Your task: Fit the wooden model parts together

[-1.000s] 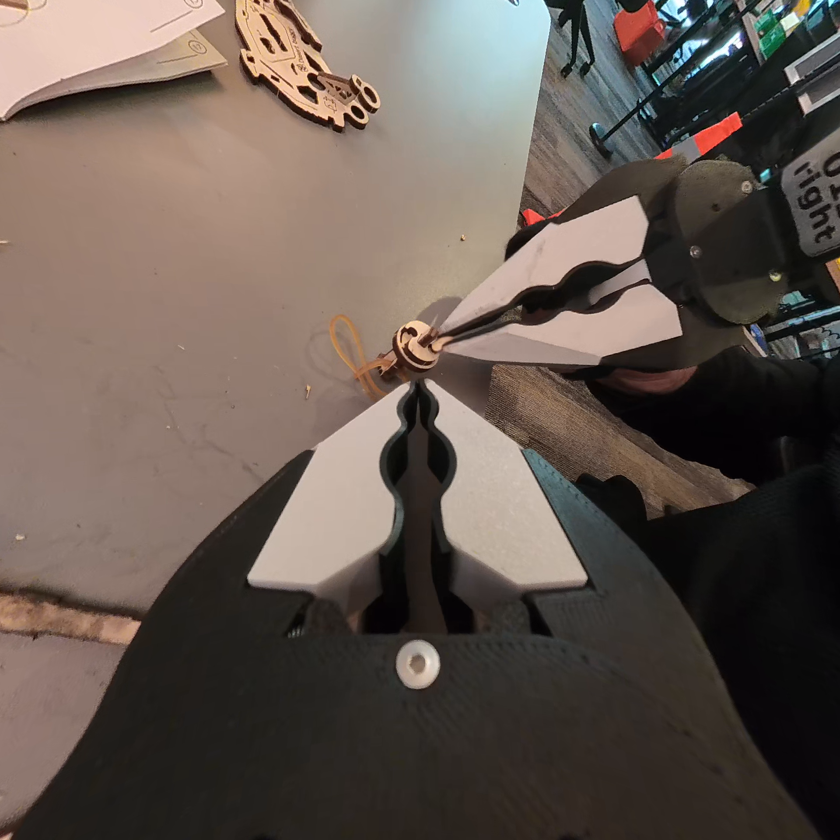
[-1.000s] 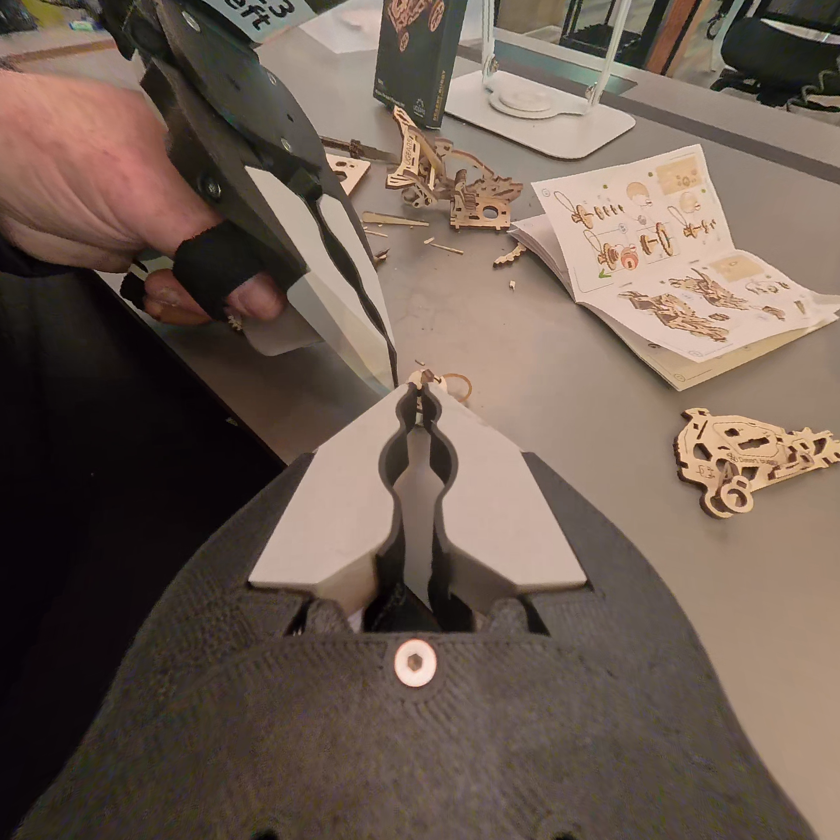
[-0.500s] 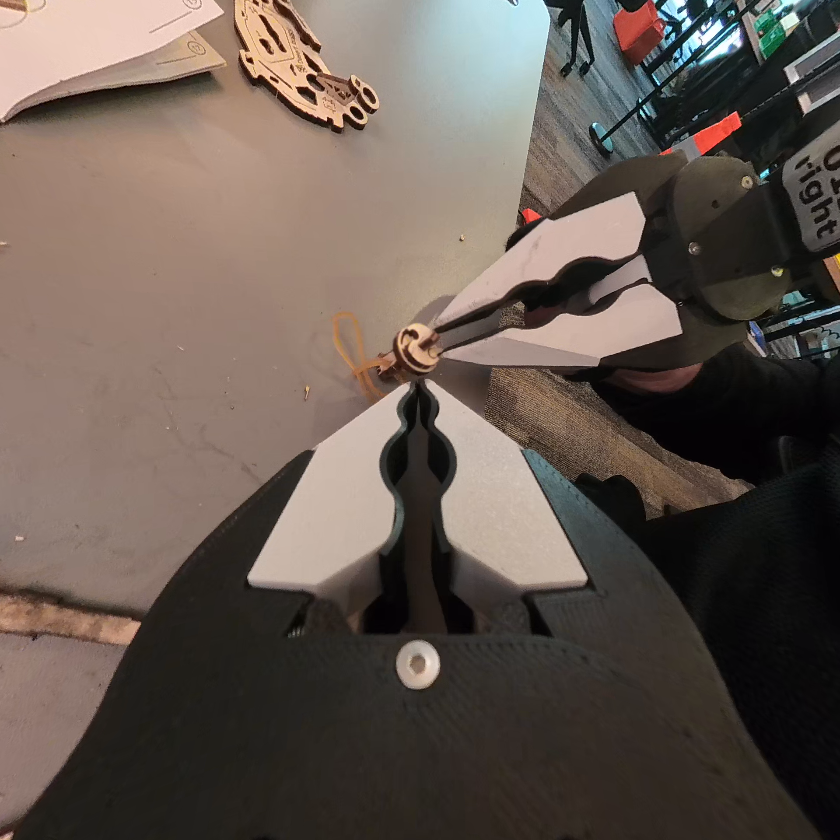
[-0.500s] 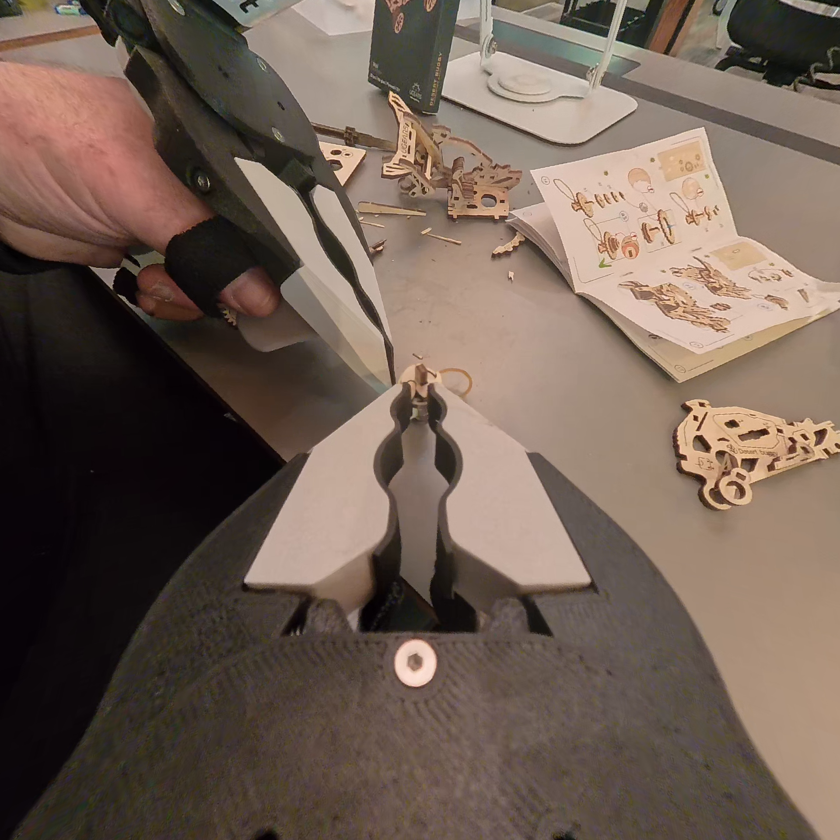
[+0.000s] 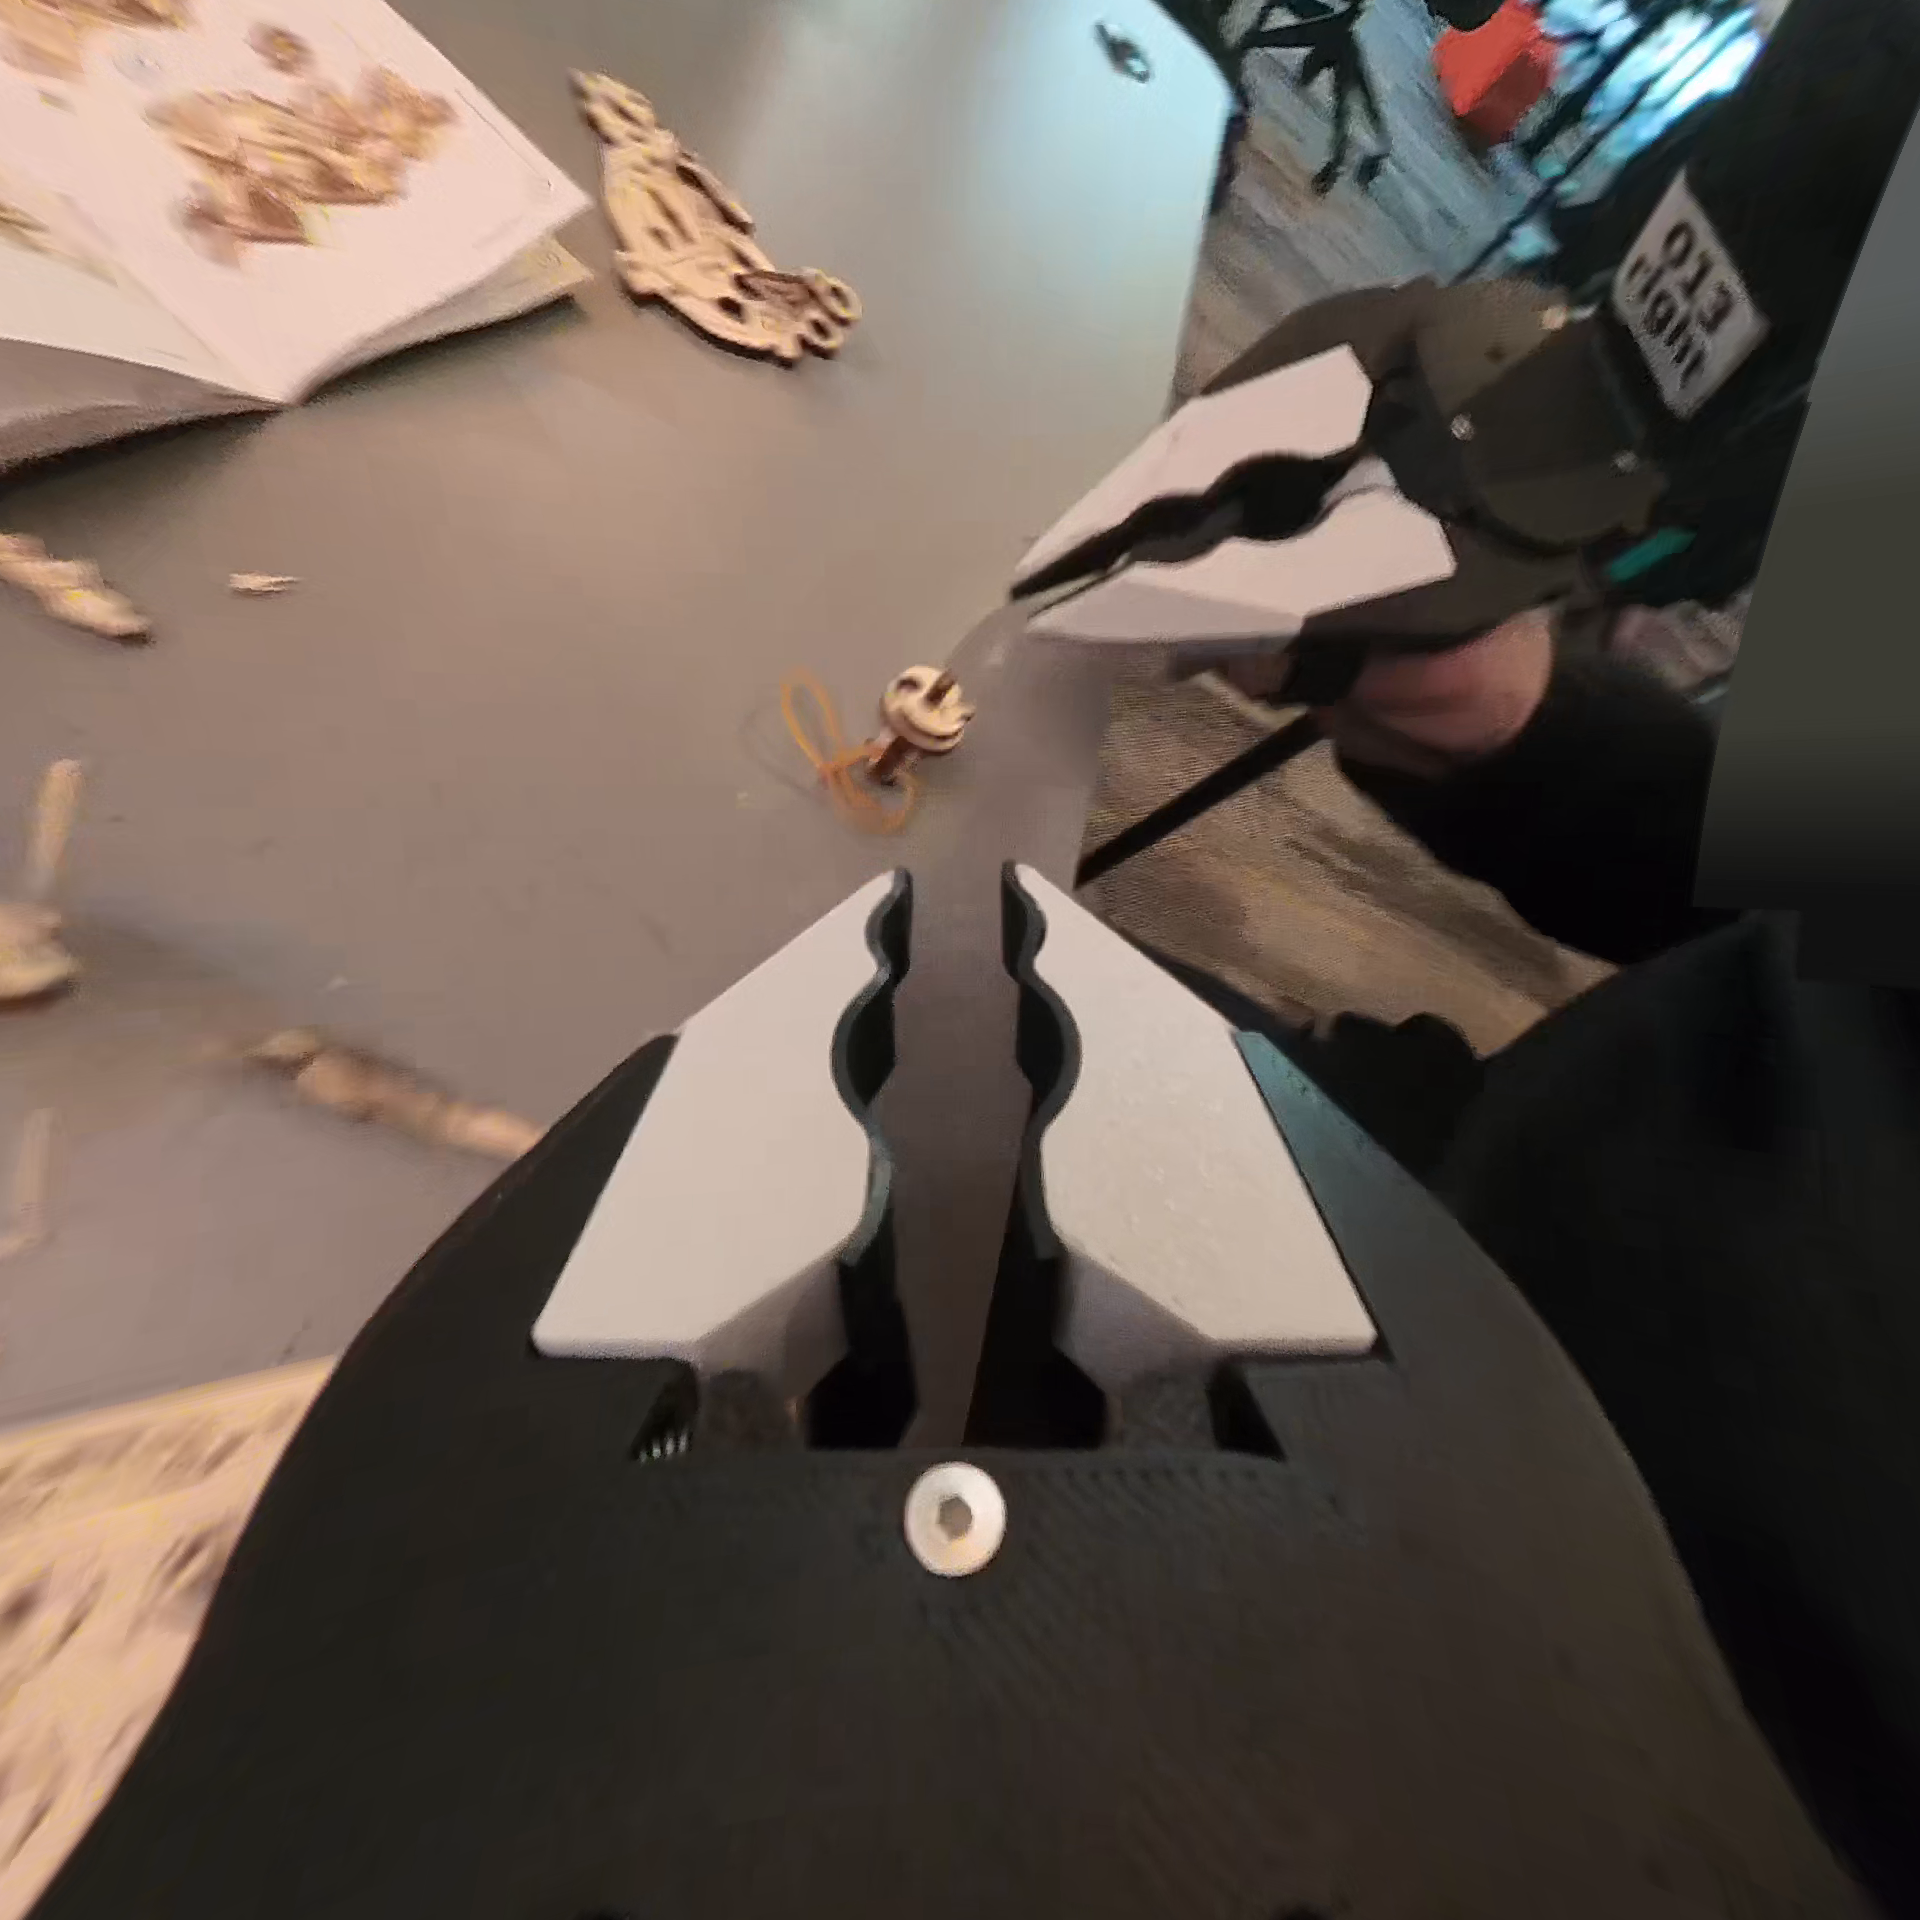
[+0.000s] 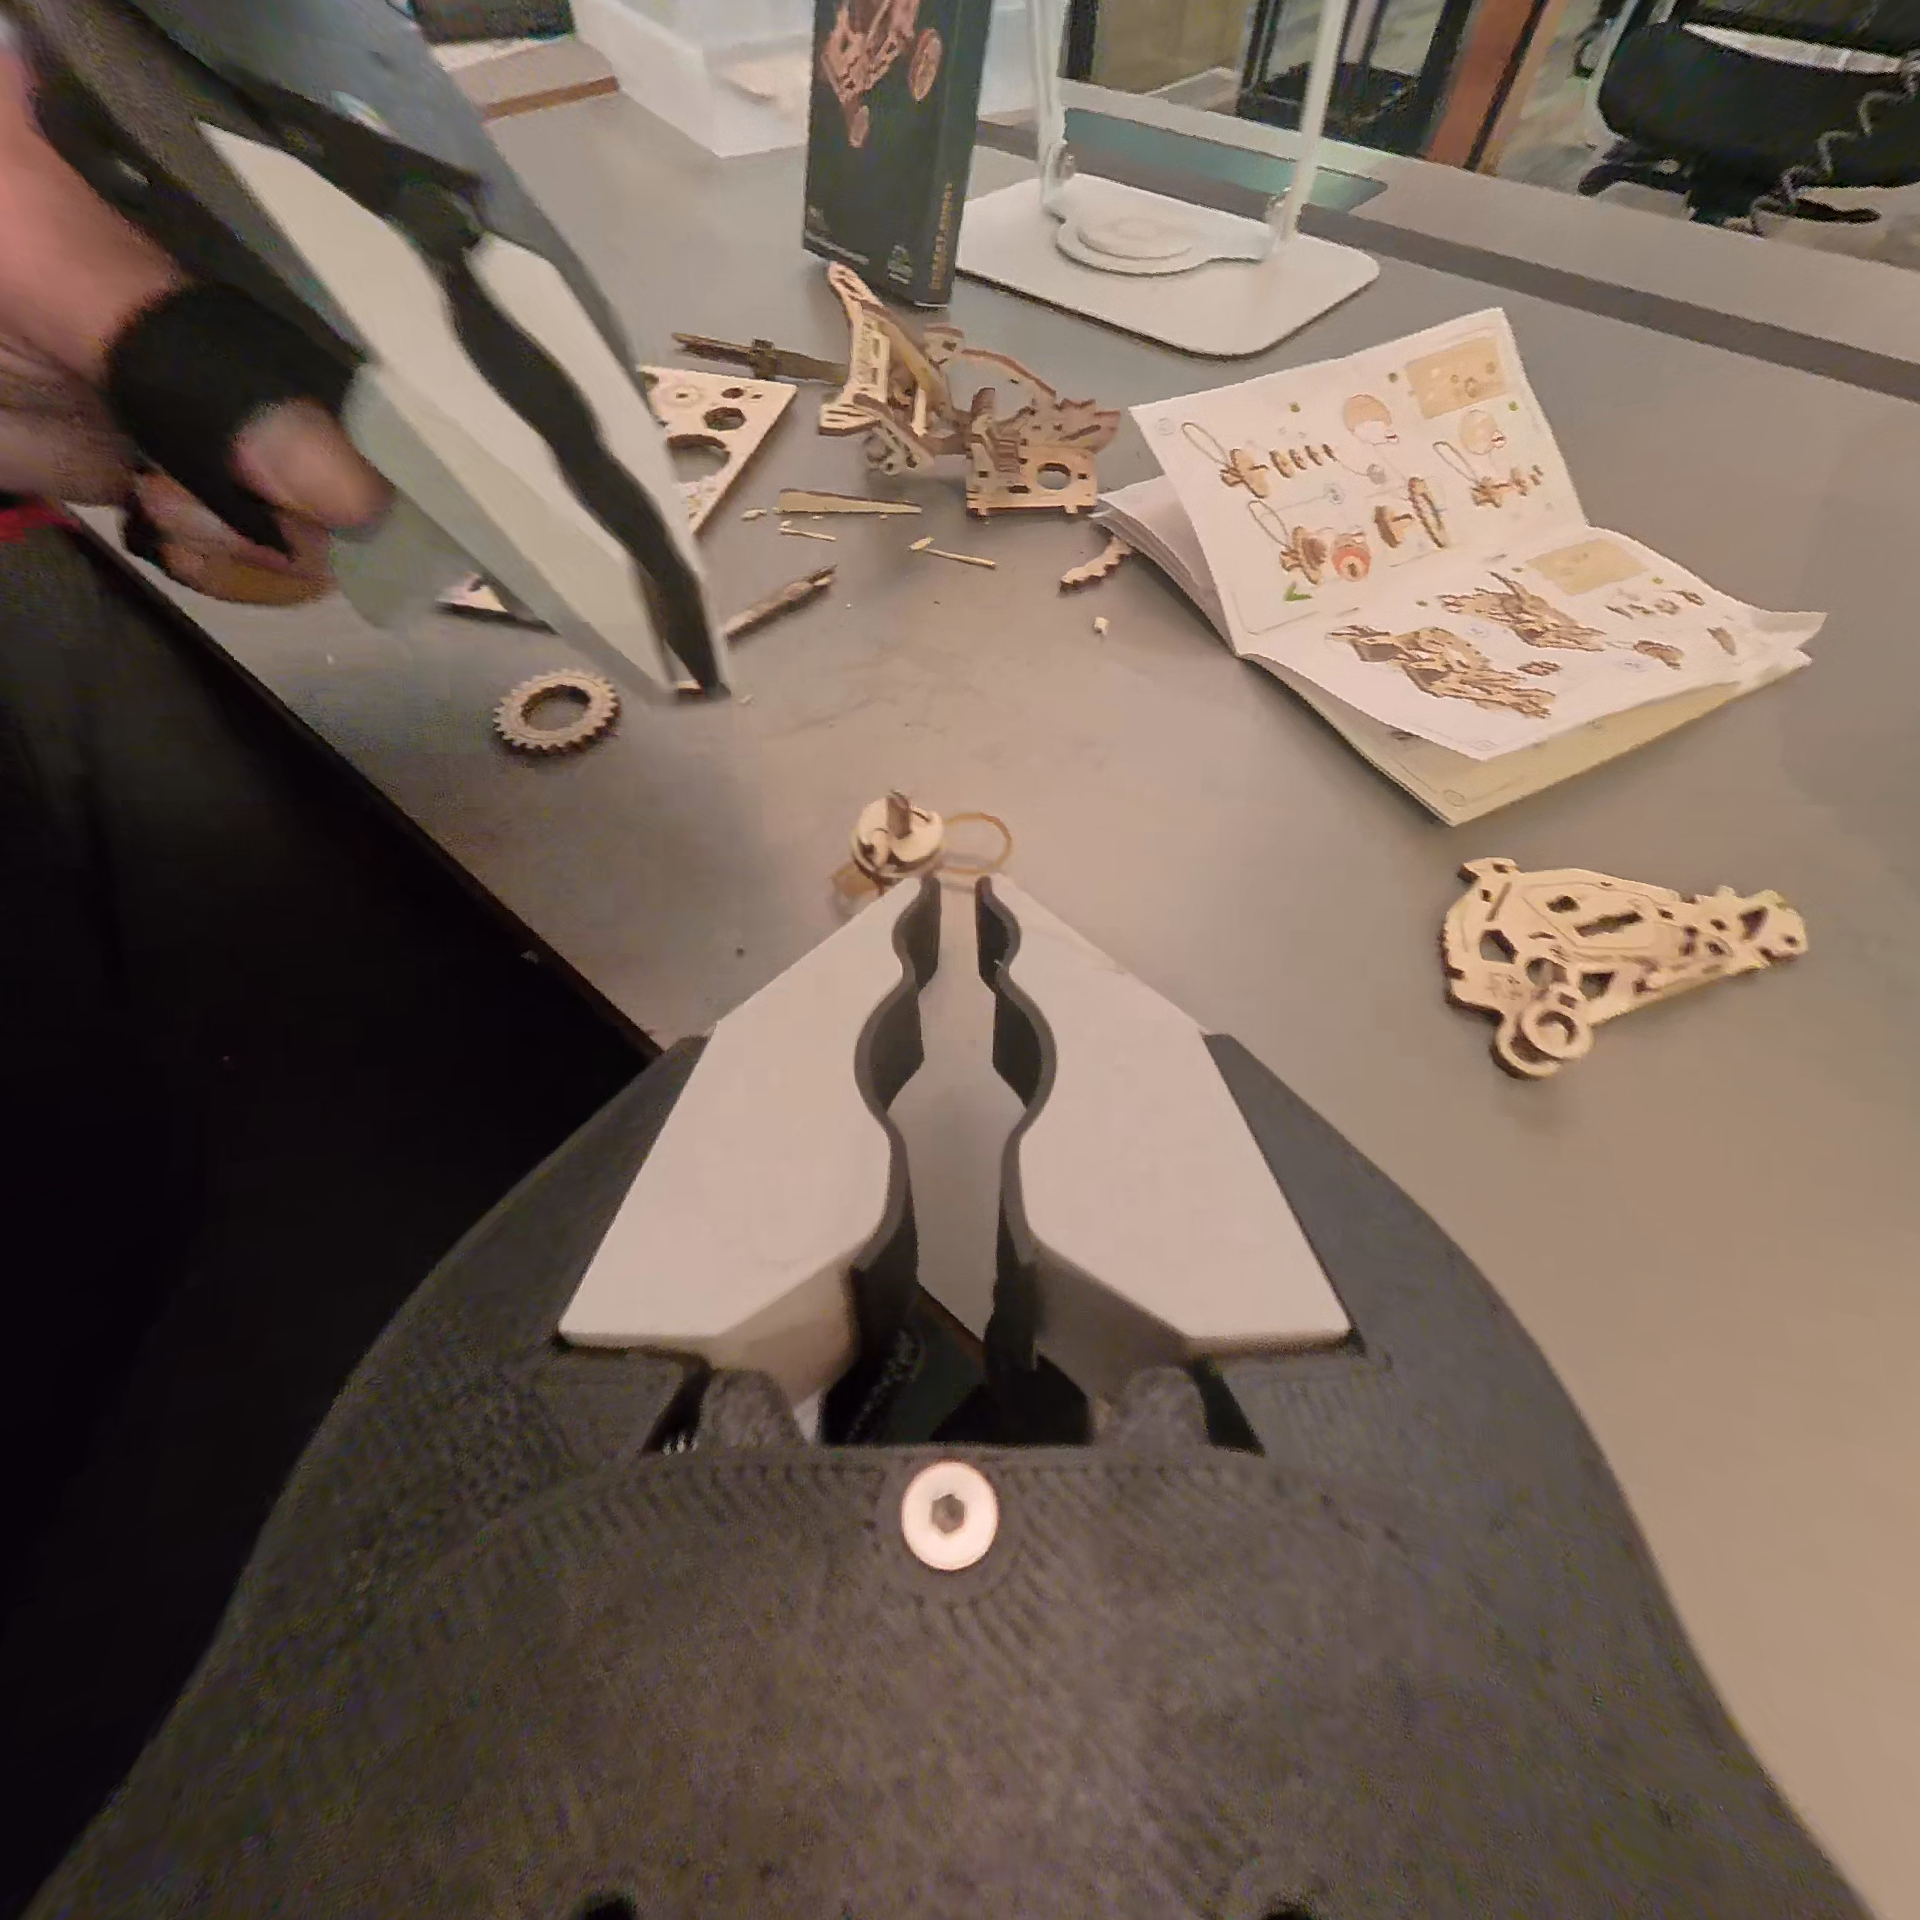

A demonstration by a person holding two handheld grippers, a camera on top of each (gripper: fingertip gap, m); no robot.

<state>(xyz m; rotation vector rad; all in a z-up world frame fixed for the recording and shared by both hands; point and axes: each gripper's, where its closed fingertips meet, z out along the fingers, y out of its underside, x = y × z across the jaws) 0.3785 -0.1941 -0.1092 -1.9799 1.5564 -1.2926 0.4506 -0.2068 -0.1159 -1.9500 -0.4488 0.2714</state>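
A small wooden wheel-and-axle piece (image 6: 894, 836) with an orange rubber band (image 6: 982, 840) lies on the grey table (image 6: 1195, 831) near its edge. It also shows in the left wrist view (image 5: 920, 717). My right gripper (image 6: 956, 896) is slightly open and empty, its tips just short of the piece. My left gripper (image 5: 954, 883) is open and empty, a little back from the piece. In the right wrist view it (image 6: 701, 681) hangs tilted above the table to the left. The right gripper shows in the left wrist view (image 5: 1023, 603), to the right of the piece and apart from it.
An open instruction booklet (image 6: 1455, 582), a flat wooden side panel (image 6: 1621, 956), a wooden gear (image 6: 556, 712), a half-built model (image 6: 956, 426), a dark box (image 6: 894, 145) and a white stand base (image 6: 1174, 249) are on the table. Wood scraps (image 6: 847, 504) lie about. The table edge runs along the left. My hands' fingertips stand some 8 cm from each other. The wooden gear (image 6: 556, 712) lies some 8 cm from my left tips, 15 cm from my right tips.
Both grippers have let go of the small wheel piece and drawn back from it. The piece now lies on the table. The left gripper moved off to the left and blurs.
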